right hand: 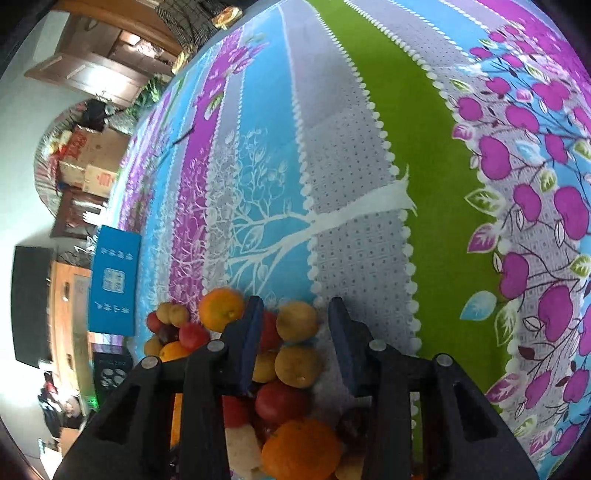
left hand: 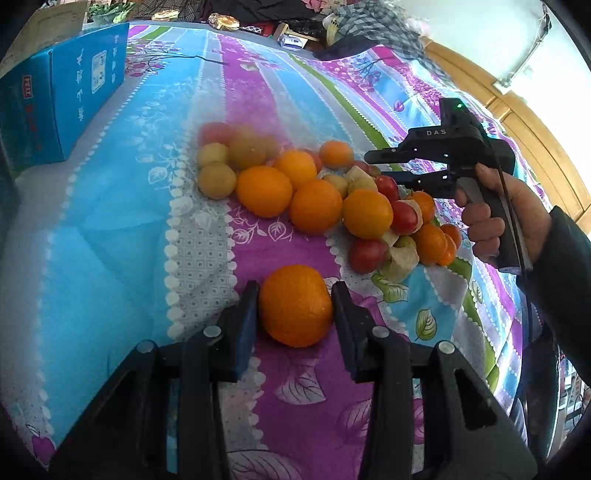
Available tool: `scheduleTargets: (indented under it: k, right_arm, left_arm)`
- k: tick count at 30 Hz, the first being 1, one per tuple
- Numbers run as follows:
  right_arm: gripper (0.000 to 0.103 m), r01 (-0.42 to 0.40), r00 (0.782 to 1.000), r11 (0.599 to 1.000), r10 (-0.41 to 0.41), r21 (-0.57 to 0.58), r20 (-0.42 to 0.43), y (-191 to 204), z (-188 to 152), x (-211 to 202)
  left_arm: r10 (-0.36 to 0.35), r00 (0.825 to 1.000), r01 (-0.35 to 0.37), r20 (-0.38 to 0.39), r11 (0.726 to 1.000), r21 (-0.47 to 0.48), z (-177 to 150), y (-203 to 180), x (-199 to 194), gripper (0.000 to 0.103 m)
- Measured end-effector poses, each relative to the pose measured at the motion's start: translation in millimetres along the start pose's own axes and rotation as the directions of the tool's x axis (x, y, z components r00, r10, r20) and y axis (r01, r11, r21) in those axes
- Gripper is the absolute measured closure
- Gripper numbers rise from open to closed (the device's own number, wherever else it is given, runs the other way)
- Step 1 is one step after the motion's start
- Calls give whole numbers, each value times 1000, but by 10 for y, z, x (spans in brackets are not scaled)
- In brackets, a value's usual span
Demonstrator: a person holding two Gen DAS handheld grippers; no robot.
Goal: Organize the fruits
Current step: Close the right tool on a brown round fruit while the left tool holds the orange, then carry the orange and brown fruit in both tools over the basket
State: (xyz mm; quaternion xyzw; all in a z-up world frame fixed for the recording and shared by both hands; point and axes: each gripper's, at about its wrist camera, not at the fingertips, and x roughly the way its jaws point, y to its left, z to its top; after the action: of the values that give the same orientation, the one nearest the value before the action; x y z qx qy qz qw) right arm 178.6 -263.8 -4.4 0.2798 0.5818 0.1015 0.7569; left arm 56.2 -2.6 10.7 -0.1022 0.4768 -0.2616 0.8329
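Observation:
A pile of fruit lies on the patterned cloth [left hand: 110, 221]: oranges [left hand: 264, 191], red tomatoes [left hand: 403, 217], yellow-green round fruits [left hand: 217, 181] and husked berries [left hand: 400, 258]. My left gripper [left hand: 294, 306] is shut on one orange [left hand: 294, 305], apart from the pile and near me. My right gripper [left hand: 380, 166] hovers over the pile's right side with jaws apart. In the right wrist view the right gripper [right hand: 295, 325] is open above yellow-green fruits [right hand: 297, 320], tomatoes [right hand: 282, 401] and an orange [right hand: 301, 448].
A blue box [left hand: 55, 103] stands at the far left of the cloth; it also shows in the right wrist view [right hand: 114, 280]. Clutter and a checked cloth [left hand: 369, 22] lie along the far edge. A wooden frame [left hand: 535, 129] runs at right.

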Motion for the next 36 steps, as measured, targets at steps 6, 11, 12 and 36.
scheduleTargets:
  k: [6,11,12,36]
  right_arm:
    - [75,54,998,998,-53,-44,24,55,-105,-32]
    - [75,155,966,977,-119,-144,230,328,-348,-539]
    - [75,187,955,965,-134,-186,265,454,-470,-629]
    - [75,387,869,821,-173,-418,464,1471,-2313,-1162]
  left_arm:
    - [19,1000,-19,-3,1000,-2,7,-26,-1,63]
    - [53,999,-53,-7,999,0,6,-49,-57,64]
    - [67,998,-67,-6,998,2,6,-63,-68,64]
    - [282,946,-286,161,958,1,240,-419,-1063,65]
